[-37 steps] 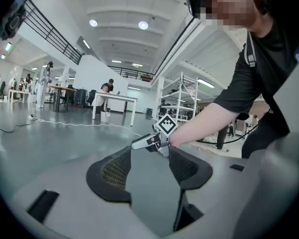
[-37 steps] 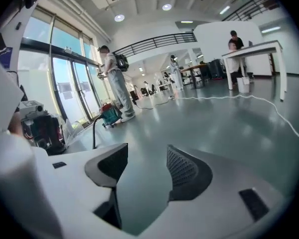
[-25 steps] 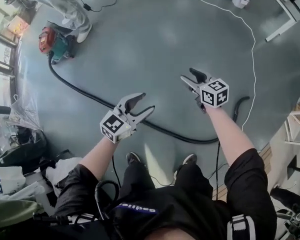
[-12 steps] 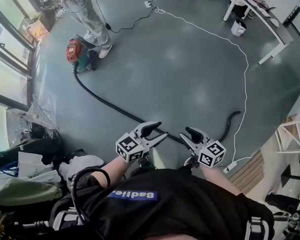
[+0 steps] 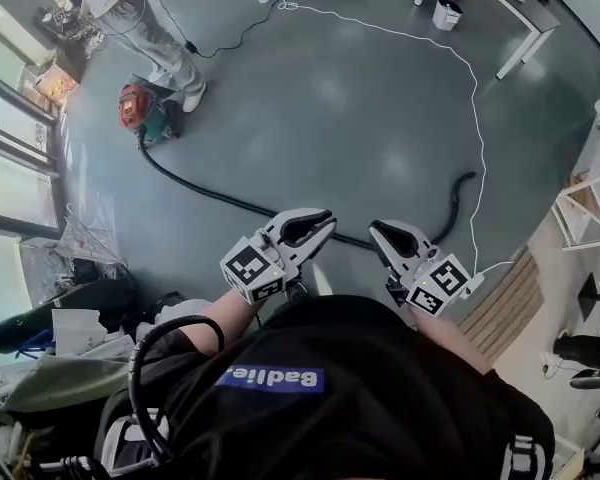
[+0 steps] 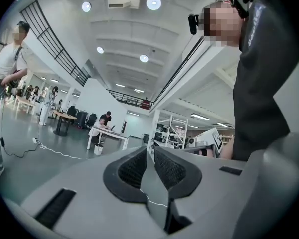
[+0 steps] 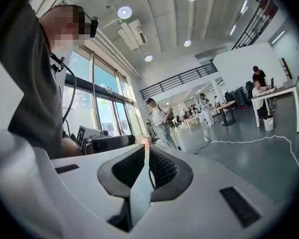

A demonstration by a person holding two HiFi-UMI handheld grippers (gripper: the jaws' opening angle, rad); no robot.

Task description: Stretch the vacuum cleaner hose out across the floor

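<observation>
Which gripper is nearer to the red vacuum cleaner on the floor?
Left. The left gripper is down-right of the vacuum cleaner in the head view; the right gripper is farther right still. Both pairs of jaws are closing, nothing between them.

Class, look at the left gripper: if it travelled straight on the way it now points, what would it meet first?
Nothing close: the left gripper, jaws closing on nothing, points level over open floor. Far off, probably the white shelving rack; depth is unclear.
</observation>
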